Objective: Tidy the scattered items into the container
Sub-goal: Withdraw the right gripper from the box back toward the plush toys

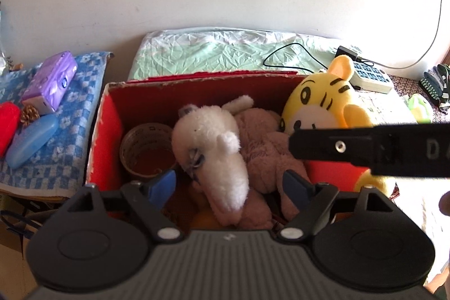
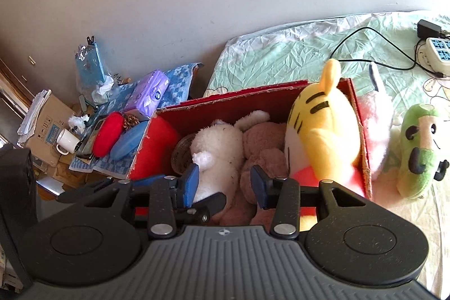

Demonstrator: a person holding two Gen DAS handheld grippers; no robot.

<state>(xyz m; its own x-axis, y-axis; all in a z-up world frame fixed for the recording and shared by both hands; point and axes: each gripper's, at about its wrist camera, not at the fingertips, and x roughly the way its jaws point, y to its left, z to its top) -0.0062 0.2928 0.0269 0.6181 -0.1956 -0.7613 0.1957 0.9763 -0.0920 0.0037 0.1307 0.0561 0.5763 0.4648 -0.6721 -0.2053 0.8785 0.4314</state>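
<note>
Both grippers, left [image 1: 229, 187] and right [image 2: 223, 183], hover with fingers wide and empty over the box [image 2: 362, 131]; green toy [image 2: 419, 153] lies right, probably next.

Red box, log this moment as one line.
box: holds white plush, brown plush, tiger, tape | outside: green plush, pink plush | both hand-held grippers open, empty

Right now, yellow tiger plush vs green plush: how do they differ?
The yellow tiger plush sits in the red box, upright at its right end; the green plush lies outside on the bed. The tiger looks bigger and has black stripes. Both are soft toys, ungripped.
</note>
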